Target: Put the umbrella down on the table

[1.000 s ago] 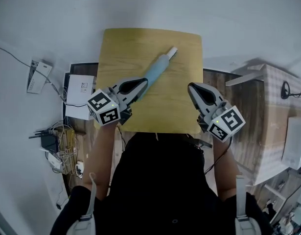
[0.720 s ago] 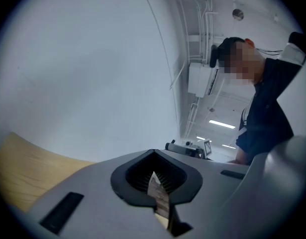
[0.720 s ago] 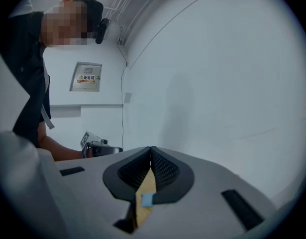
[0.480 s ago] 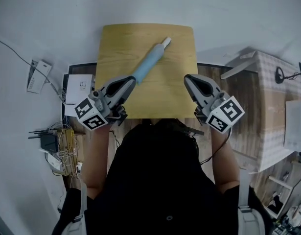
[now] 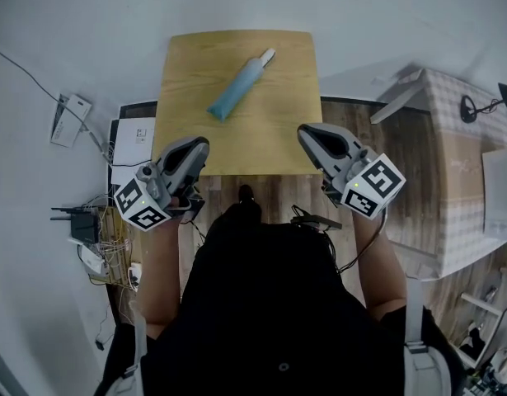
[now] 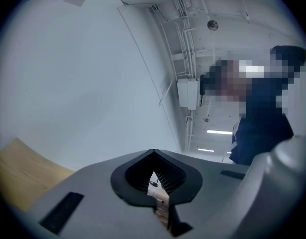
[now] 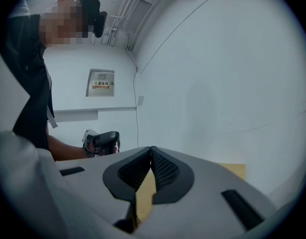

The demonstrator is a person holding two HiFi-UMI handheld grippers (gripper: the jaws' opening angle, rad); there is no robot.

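The umbrella (image 5: 235, 85) lies flat on the worktop (image 5: 286, 143); left gripper (image 5: 200, 143) and right gripper (image 5: 306, 132) are both closed and empty, best held well clear of it

The left hand-held gripper (image 5: 198, 145) now sits back off the worktop (image 5: 279, 118), well apart from the umbrella (image 5: 237, 87); the right hand-held gripper (image 5: 307, 133) has drawn back too.

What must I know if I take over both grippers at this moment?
Left gripper: shut, empty, by the table's near left corner.
Right gripper: shut, empty, by the near right corner.
Umbrella: folded, lying slantwise on the table; neither gripper touches it.
Done: the umbrella is down on the table.
Left: nothing, as far as I can see.
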